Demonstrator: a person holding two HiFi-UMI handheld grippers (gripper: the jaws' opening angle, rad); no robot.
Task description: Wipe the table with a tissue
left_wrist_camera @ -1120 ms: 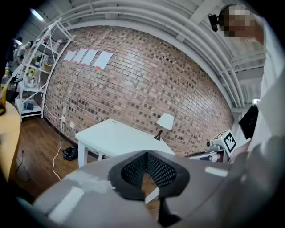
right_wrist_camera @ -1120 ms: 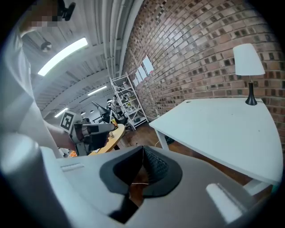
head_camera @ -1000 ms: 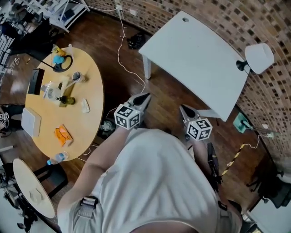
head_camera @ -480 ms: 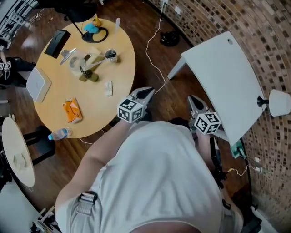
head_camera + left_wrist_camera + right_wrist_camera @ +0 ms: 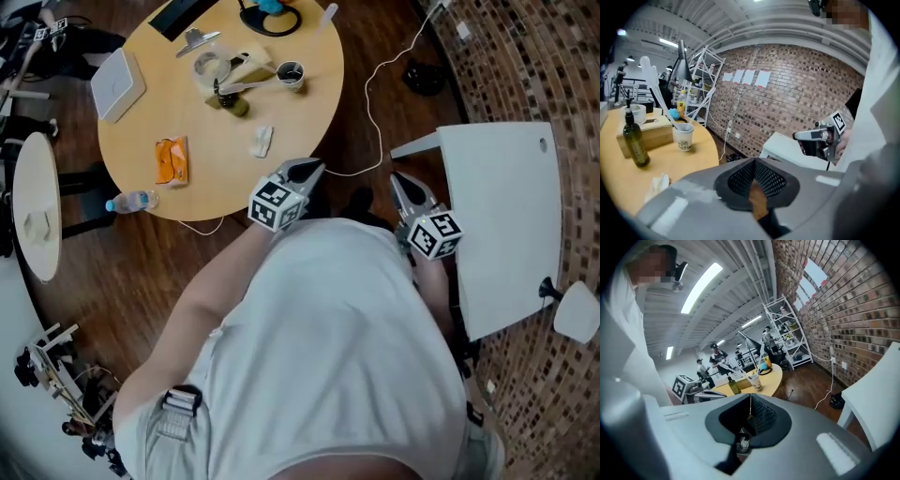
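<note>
Tissue [image 5: 263,141] lies ahead of left hand-held gripper [image 5: 311,169], jaws together.

Left tongs [image 5: 312,169], right tongs [image 5: 397,179] — both closed

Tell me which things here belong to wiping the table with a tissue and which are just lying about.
For the job: round table, crumpled tissue, left claw, right claw.

Lying about: orange packet, water bottle, cup, green bottle, white desk.
</note>
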